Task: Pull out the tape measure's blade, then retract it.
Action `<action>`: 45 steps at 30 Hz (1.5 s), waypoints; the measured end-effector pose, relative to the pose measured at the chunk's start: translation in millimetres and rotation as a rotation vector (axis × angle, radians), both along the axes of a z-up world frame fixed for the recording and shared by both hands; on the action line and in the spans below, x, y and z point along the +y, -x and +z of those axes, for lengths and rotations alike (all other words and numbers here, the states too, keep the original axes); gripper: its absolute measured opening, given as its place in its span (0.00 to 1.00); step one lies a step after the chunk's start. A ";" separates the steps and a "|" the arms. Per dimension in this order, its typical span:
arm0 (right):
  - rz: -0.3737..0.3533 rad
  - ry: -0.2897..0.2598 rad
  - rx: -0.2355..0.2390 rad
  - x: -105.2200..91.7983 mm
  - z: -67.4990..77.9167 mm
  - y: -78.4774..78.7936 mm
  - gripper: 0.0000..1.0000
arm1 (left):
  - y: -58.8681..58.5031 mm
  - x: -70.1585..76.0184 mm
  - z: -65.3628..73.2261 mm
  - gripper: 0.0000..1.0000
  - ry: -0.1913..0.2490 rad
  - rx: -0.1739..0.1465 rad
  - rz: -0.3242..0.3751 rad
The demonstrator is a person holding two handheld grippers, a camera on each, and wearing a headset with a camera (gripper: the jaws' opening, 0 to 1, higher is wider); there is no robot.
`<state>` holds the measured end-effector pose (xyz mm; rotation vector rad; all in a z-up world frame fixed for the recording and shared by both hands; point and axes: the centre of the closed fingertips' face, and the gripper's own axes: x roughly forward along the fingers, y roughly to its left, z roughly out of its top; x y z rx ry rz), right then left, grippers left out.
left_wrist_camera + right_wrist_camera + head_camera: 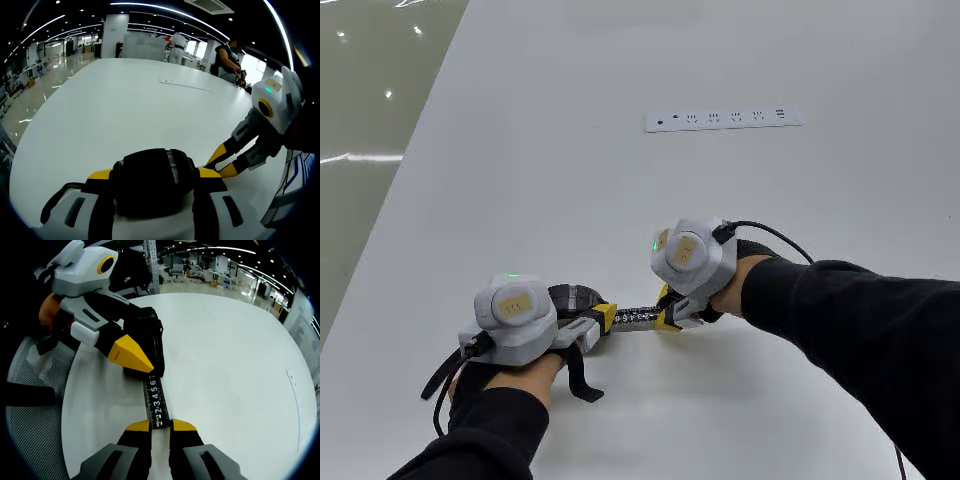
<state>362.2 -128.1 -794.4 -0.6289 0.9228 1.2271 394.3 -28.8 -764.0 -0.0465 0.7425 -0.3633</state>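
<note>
A black tape measure case (575, 298) rests on the white table (620, 150), and my left gripper (603, 318) is shut on it. In the left gripper view the case (152, 180) sits between the yellow-tipped jaws of my left gripper (155, 174). A short stretch of the blade (635, 316) runs from the case to my right gripper (665, 318). In the right gripper view my right gripper (161, 426) is shut on the end of the blade (155, 397), whose numbers read up to about 7. The case (147, 340) lies just beyond.
A white power strip (723, 119) lies flat farther back on the table. The table's left edge (415, 150) drops to a glossy floor. A black strap (578, 375) trails from the case near my left hand. People stand far behind the table (176, 42).
</note>
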 end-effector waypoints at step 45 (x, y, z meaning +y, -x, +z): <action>-0.030 -0.051 0.004 20.7 -0.1 -1.4 0.08 | -0.3 0.1 0.9 0.57 0.024 -0.004 -0.008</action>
